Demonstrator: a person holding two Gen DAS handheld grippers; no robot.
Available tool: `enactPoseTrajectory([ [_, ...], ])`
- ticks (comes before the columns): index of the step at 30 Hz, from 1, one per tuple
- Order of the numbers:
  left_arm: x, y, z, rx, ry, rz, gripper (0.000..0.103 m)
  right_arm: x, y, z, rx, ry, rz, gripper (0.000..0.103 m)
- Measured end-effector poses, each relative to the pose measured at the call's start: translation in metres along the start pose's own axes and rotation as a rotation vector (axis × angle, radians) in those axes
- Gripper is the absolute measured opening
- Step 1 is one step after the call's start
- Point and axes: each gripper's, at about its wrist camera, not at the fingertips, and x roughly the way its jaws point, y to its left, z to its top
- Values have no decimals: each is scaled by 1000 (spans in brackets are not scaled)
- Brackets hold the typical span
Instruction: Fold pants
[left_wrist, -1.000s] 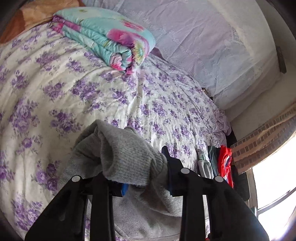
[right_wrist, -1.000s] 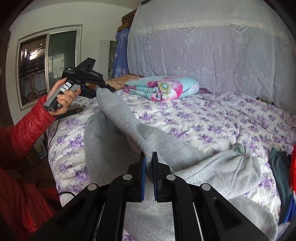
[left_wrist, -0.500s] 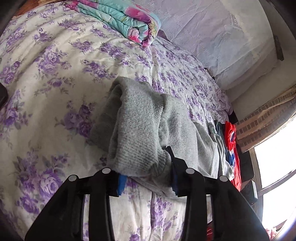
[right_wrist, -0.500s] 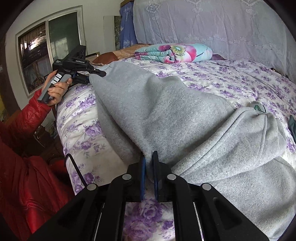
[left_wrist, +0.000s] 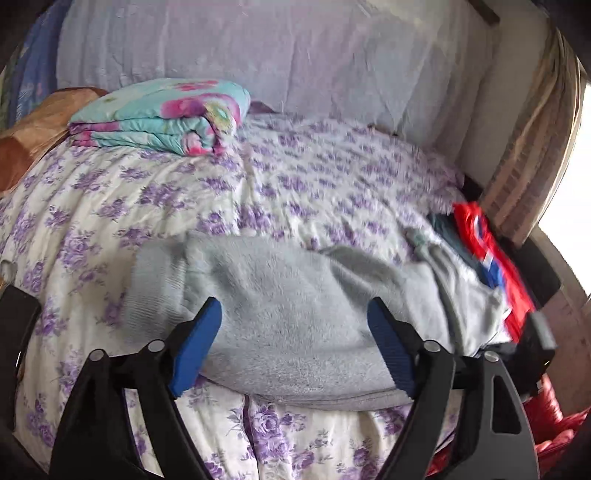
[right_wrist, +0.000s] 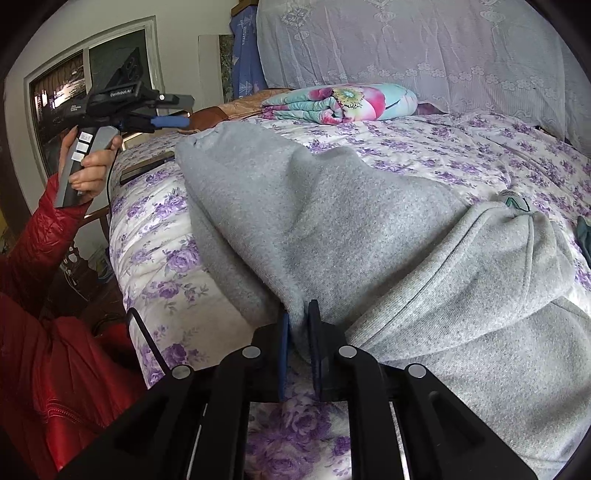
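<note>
Pinching grey pants (right_wrist: 332, 229), right claw (right_wrist: 297, 325) hides the fold; left claw (left_wrist: 295, 332) just spread apart.

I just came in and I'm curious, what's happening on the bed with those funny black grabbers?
A person in a red jacket is folding grey sweatpants on the flowery bedspread. The right gripper pinches the pants' near edge. The left gripper has just been opening its jaws; they now stand wide, off the fabric, and the folded leg lies flat.

No legible text; small print on left tool (right_wrist: 173, 110) unreadable.
</note>
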Motion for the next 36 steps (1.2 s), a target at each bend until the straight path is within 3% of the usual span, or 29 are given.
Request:
enactPoseTrajectory([
  [2,45,-2,-16,39,135,116,82,-1,-1,-1,12,-7,1,13],
  [3,58,-5,-26,67,158,169,82,-1,0,-1,15,-9,0,13],
  [6,50,-35,-40,216,94,324,83,-2,-1,0,24,-1,2,14],
  [7,45,-43,-38,241,95,330,83,-3,-2,2,28,5,12,16],
  [9,29,-61,-32,272,57,241,83,-14,-5,9,56,4,59,25],
  [10,20,-72,-29,285,25,188,84,-23,-8,13,82,-20,73,35],
  [12,11,-96,-23,332,-35,107,96,-50,-18,24,145,-123,66,46],
  [13,11,-107,-21,359,-59,72,96,-62,-26,31,180,-168,62,52],
  [15,25,-129,-17,410,-62,4,98,-76,-44,49,259,-227,-24,61],
  [16,37,-136,-16,421,-51,-19,98,-77,-53,59,299,-227,-119,67],
  [18,71,-143,-19,403,9,-52,98,-64,-70,77,352,-189,-274,74],
  [20,116,-140,-30,357,121,-49,99,-40,-86,90,382,-131,-343,75],
  [21,130,-137,-37,352,139,-37,99,-25,-92,96,391,-90,-381,76],
  [24,120,-127,-37,319,97,-99,99,19,-107,114,374,6,-497,80],
  [28,119,-121,-38,297,106,-132,99,69,-126,127,377,143,-665,87],
  [33,118,-122,-37,303,105,-128,99,95,-149,112,449,226,-682,89],
  [36,118,-121,-36,297,104,-137,99,90,-162,99,533,184,-623,89],
])
